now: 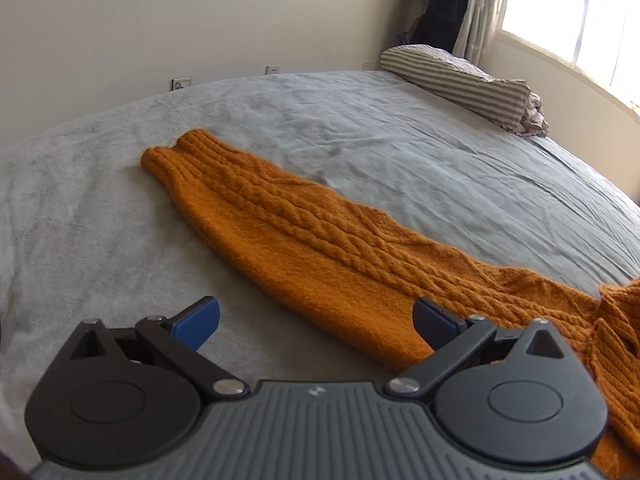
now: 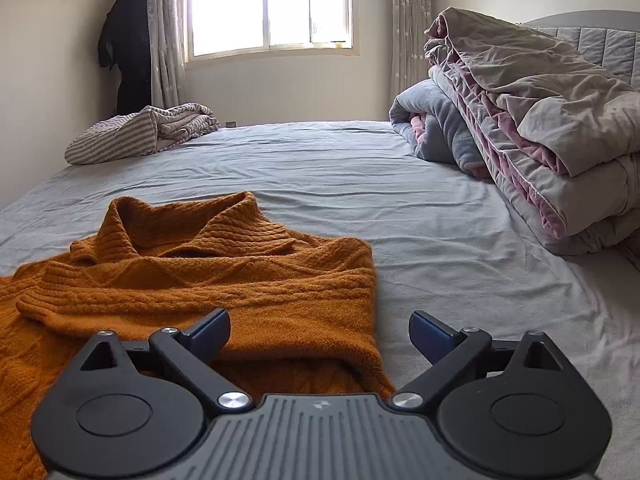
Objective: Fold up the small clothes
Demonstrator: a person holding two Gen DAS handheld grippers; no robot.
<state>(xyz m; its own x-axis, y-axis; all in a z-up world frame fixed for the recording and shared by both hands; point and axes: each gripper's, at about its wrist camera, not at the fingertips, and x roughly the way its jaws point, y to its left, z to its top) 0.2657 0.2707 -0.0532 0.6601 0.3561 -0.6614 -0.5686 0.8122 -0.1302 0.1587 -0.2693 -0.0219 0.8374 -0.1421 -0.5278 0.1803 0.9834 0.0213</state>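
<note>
Left tongs (image 1: 316,320): wide, holding nothing, above orange knit sweater (image 1: 304,232) sleeve. Right tongs (image 2: 320,336): wide, holding nothing, over sweater's folded body. Grey bed (image 2: 460,240) beneath.

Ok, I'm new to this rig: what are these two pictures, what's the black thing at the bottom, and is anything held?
Each picture comes from a camera on a hand-held gripper a person carries, looking along its two blue-padded fingers. The black thing is that tool. The left hand-held gripper looks along one sleeve of an orange sweater lying on a grey bed. The right hand-held gripper looks across the sweater with its collar, toward folded quilts and a window. Both stand open, holding nothing.
</note>
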